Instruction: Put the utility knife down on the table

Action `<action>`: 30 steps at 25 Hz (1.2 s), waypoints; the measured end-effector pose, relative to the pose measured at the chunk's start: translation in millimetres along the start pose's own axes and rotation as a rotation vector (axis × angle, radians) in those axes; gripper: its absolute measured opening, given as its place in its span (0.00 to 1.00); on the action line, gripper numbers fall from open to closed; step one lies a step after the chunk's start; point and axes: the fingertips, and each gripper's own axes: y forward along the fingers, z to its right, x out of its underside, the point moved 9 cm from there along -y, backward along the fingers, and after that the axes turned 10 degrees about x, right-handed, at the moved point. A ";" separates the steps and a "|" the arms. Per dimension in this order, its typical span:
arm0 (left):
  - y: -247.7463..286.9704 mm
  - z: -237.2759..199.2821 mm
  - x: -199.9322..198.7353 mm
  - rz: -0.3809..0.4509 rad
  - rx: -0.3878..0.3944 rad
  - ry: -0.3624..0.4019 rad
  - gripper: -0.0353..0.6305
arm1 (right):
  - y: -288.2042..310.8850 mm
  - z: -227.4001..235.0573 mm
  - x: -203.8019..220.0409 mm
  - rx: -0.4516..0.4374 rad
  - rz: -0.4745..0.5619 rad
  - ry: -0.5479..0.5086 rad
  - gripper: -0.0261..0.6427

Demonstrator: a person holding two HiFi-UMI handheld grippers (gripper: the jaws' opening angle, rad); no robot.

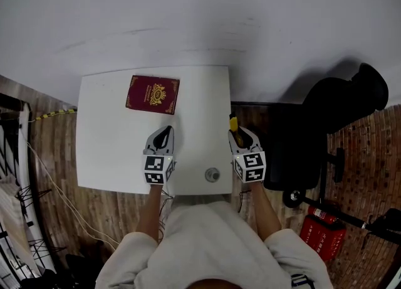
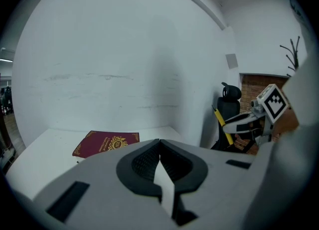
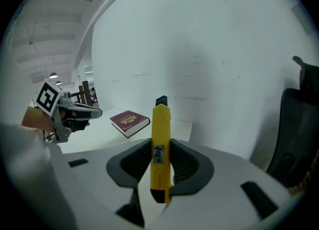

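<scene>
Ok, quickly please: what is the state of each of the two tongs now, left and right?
Left tongs: closed, nothing between them.
Right tongs: closed on the yellow plastic utility knife.

The utility knife (image 3: 160, 149) is yellow with a black tip. The book (image 1: 153, 94) is maroon with a gold emblem; the table (image 1: 106, 150) is white.

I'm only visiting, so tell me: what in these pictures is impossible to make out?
- Gold print on the red book: too small in the head view, blurred in both gripper views.
- Label on the utility knife: too small to read in the right gripper view. In the head view the right gripper covers most of the knife.
- Round thing on the table: too small in the head view to identify.
</scene>
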 end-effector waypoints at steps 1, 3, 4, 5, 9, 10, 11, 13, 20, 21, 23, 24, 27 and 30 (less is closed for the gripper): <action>2.7 -0.9 1.5 -0.006 0.002 -0.005 0.06 | 2.6 0.7 1.3 -0.001 -0.007 0.002 0.20; 8.3 -3.0 4.6 -0.019 0.004 -0.013 0.06 | 8.8 1.9 3.9 -0.003 -0.018 0.006 0.20; 11.1 -4.3 6.1 -0.025 0.004 -0.018 0.06 | 12.2 2.3 5.0 -0.005 -0.024 0.007 0.20; 13.8 -5.7 7.7 -0.030 0.005 -0.022 0.06 | 15.7 2.6 6.1 -0.007 -0.030 0.007 0.20; 24.3 -12.1 11.5 -0.047 0.006 -0.036 0.06 | 29.2 3.3 10.2 -0.017 -0.055 0.006 0.20; 26.4 -13.5 12.3 -0.050 0.006 -0.039 0.06 | 32.1 3.4 11.2 -0.019 -0.062 0.005 0.20; 28.2 -14.9 13.2 -0.054 0.005 -0.042 0.06 | 34.8 3.4 12.1 -0.022 -0.069 0.003 0.20; 31.6 -18.2 15.3 -0.061 0.003 -0.048 0.06 | 40.6 3.1 13.8 -0.028 -0.080 -0.001 0.20; 39.4 -28.9 24.0 -0.082 -0.008 -0.074 0.06 | 63.3 -0.2 19.7 -0.054 -0.120 -0.028 0.20; 39.8 -30.2 24.5 -0.084 -0.010 -0.076 0.06 | 66.8 -1.2 19.9 -0.060 -0.125 -0.034 0.20; 40.0 -31.9 25.0 -0.085 -0.013 -0.079 0.06 | 73.7 -2.7 19.6 -0.071 -0.132 -0.048 0.20; 39.8 -32.3 24.9 -0.084 -0.014 -0.082 0.06 | 77.1 -3.2 19.3 -0.076 -0.136 -0.055 0.20; 39.5 -34.5 24.9 -0.080 -0.020 -0.089 0.06 | 89.4 -4.8 16.9 -0.093 -0.144 -0.078 0.20; 37.7 -37.0 26.4 -0.083 -0.025 -0.089 0.06 | 102.2 -7.5 13.6 -0.112 -0.149 -0.121 0.20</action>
